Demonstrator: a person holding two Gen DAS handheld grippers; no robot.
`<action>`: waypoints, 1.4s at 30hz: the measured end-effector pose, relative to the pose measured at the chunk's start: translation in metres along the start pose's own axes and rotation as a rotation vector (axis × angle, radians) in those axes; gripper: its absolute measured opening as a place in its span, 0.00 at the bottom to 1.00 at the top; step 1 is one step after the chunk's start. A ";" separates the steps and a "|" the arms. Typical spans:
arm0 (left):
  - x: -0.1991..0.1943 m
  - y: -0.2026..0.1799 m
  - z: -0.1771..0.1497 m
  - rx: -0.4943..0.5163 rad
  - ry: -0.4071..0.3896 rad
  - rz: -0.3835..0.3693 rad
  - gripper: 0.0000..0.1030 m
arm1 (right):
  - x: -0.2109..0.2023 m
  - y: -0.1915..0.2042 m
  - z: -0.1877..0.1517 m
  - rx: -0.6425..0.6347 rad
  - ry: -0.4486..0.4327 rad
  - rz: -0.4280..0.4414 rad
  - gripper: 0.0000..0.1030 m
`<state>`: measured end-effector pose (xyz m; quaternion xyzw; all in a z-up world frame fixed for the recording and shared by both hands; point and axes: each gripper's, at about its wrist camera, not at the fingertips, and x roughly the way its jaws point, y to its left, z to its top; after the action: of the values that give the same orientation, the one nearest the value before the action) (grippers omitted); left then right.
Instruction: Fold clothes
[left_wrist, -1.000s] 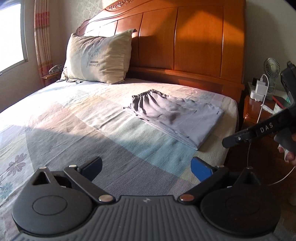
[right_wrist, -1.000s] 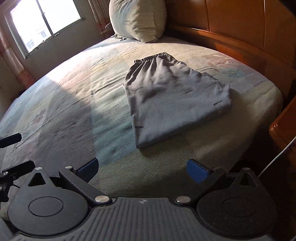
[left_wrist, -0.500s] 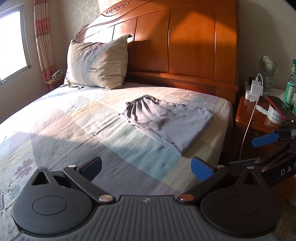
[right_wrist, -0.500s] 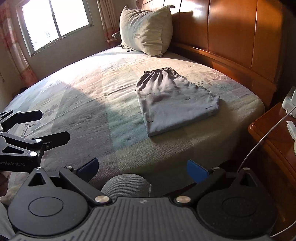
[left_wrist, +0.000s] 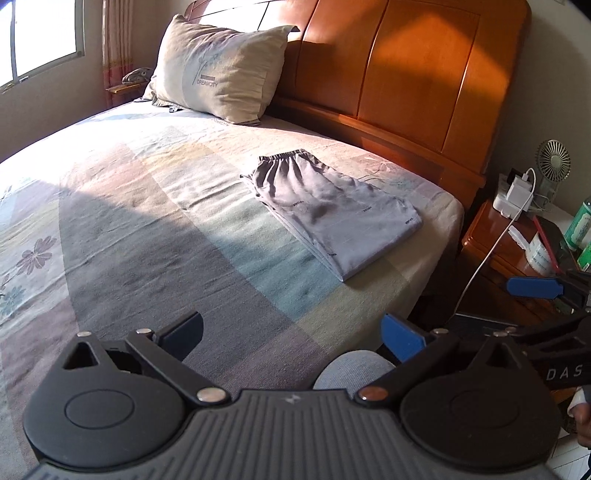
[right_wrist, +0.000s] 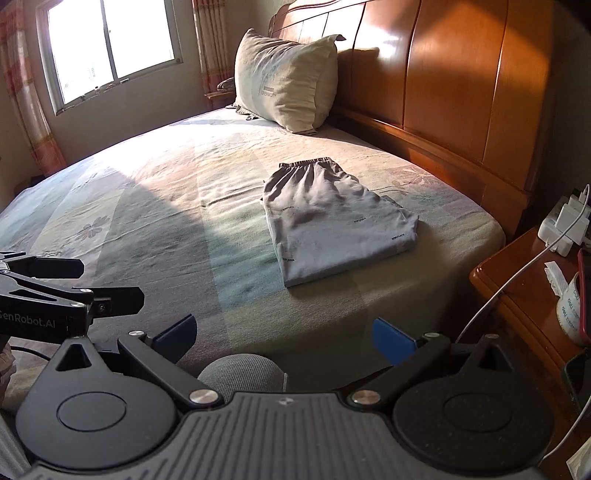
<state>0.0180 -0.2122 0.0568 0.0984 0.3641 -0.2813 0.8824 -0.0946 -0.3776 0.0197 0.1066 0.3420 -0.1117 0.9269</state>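
The grey shorts (right_wrist: 334, 225) lay folded flat at centre frame on the bed (right_wrist: 184, 192) — the folding looked done. You held your left gripper (left_wrist: 291, 334) and right gripper (right_wrist: 282, 334) low in the frame, well apart from the cloth, jaws released — empty.

The folded shorts (left_wrist: 334, 210) are pale grey with small dark lettering, the bed (left_wrist: 155, 206) sheet shows pastel colour blocks with faded purple flowers, the pillow (left_wrist: 218, 68) is beige, the headboard (left_wrist: 406, 66) glossy orange-brown, and both claws' fingertips (left_wrist: 400, 338) blue.
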 end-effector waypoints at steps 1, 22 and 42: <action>-0.002 0.000 -0.001 -0.001 -0.006 0.013 0.99 | 0.000 0.001 0.001 -0.007 -0.004 -0.005 1.00; -0.004 0.002 0.001 0.021 -0.012 0.035 0.99 | 0.003 0.010 0.008 -0.045 -0.049 -0.024 1.00; -0.001 0.003 0.002 0.020 -0.009 0.045 0.99 | 0.008 0.009 0.009 -0.040 -0.038 -0.014 1.00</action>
<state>0.0197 -0.2100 0.0588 0.1141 0.3549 -0.2654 0.8892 -0.0809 -0.3723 0.0221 0.0833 0.3273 -0.1134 0.9344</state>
